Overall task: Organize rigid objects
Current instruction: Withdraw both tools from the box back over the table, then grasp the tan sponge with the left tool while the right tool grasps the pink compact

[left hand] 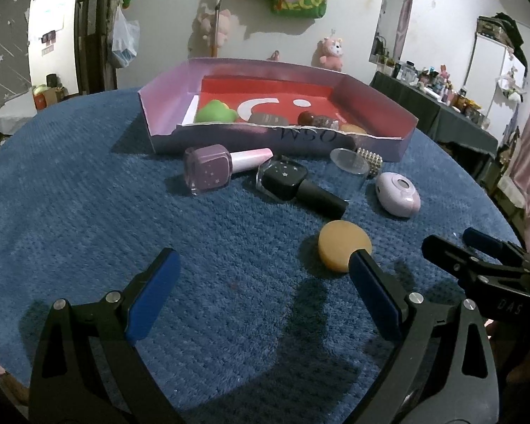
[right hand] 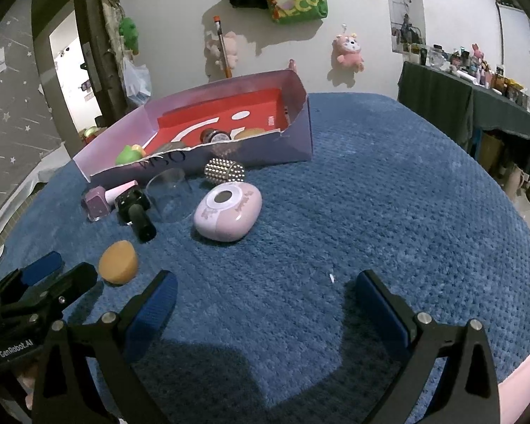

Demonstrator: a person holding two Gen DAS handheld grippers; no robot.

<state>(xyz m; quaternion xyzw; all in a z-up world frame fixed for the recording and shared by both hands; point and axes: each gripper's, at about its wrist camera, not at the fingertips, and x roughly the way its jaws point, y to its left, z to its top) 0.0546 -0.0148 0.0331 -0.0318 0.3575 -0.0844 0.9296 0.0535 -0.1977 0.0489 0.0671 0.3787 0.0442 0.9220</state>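
A: Left gripper (left hand: 265,289)?
B: Spread wide over the blue blanket (left hand: 88,212), pinching nothing. Right blue pad (left hand: 374,293) just in front of the orange round puff (left hand: 344,245); touching or not, cannot tell.

A: Right gripper (right hand: 266,300)?
B: Also spread, holding nothing, above bare blanket near the front edge. Seen in the left wrist view too, low at the right side.

A: Loose items?
B: All ahead on the blanket, just near of the box. Purple nail polish bottle (left hand: 208,169) lying on its side, pink cap pointing right. Black nail polish bottle (left hand: 286,180) beside it, also lying down, cap pointing near and right. Clear round lid (left hand: 349,162) to the right of those, with a studded silver piece (left hand: 371,160) right behind it. Pale pink oval case (right hand: 228,212) farthest right of the group, flat on the blanket.

A: And the box?
B: Lilac cardboard box (left hand: 166,106) with red floor at the far side, front wall torn along the top. Inside: green toy (left hand: 215,111) at the left, several dark round pieces (left hand: 311,118) and a tan one toward the right.
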